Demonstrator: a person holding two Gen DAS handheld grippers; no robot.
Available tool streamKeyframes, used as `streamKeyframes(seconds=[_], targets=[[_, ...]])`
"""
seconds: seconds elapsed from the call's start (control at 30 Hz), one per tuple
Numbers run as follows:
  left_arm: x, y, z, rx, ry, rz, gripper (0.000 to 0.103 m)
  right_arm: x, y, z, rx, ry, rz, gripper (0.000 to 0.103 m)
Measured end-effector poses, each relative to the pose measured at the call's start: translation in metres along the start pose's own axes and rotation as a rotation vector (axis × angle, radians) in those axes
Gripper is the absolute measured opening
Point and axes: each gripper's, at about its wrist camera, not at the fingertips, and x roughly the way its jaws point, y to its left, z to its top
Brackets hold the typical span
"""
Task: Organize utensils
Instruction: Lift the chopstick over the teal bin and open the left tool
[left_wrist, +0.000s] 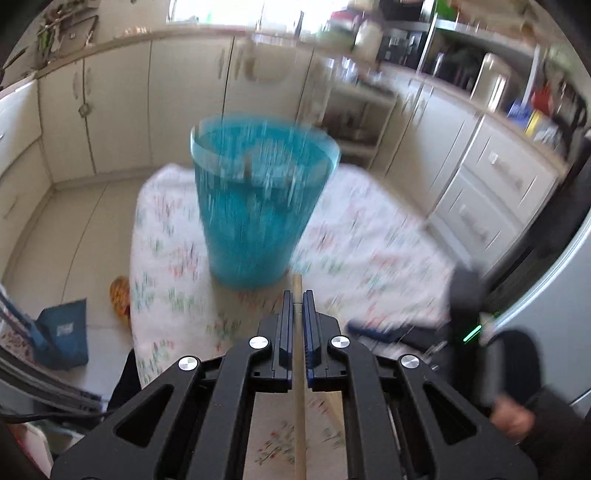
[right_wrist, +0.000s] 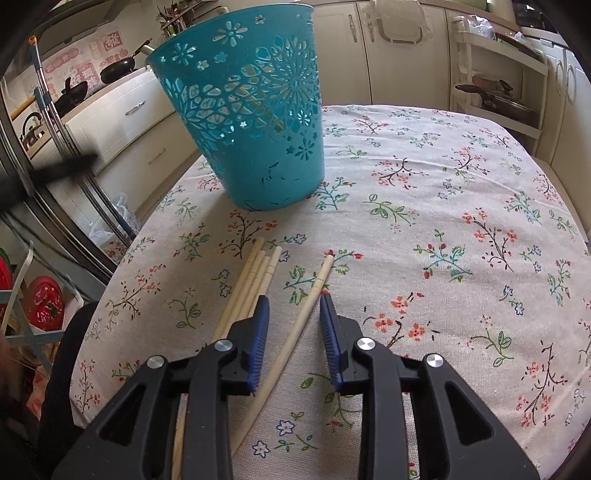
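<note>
- Chopsticks (right_wrist: 255, 280) lie in a loose bundle on the tabletop (right_wrist: 424, 206), at about 6 o'clock from the bin (right_wrist: 243, 122), tips toward it; lying side by side keeps them easy to pick one at a time.
- One stick (right_wrist: 314, 295) lies apart, at 3 o'clock of the bundle, so it can be taken without dragging the others.
- Right gripper (right_wrist: 293, 306) sits low over that single stick, its fingers (right_wrist: 260, 321) parted with the stick between them; neither pad presses on it, so it is not yet gripped.
- Left gripper (left_wrist: 297, 295) has its fingers (left_wrist: 308, 325) closed on another stick (left_wrist: 297, 373), which runs lengthwise between the pads with its end poking out toward 12 o'clock.
- Held along the fingers like this, that stick points at the bin (left_wrist: 258, 206), which should let it go in end first.
- Bin stands upright ahead of the left gripper at 12 o'clock, open top up; something pale seems to be inside, too blurred to name.
- Judgement: one hand carries to the bin while the other readies the next pick.
- A hand (left_wrist: 513, 417) in a dark sleeve shows at 4 o'clock in the left view.
</note>
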Motion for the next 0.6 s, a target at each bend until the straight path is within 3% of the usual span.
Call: streamKeyframes(seconds=[0.23,0.4,0.6], targets=[[-0.046,-0.013,0.074,-0.012,-0.220,-0.029,0.005,0.000,0.000,0.000,-0.002,0.000,-0.001,0.029],[-0.053,-0.014,0.124,-0.049,-0.388,0.045,0.005,0.000,0.001,-0.001,-0.003,-0.001,-0.001,0.030],[-0.027,-0.008,0.170,-0.099,-0.512,0.134,0.005,0.000,0.002,-0.001,-0.004,-0.001,-0.001,0.031]])
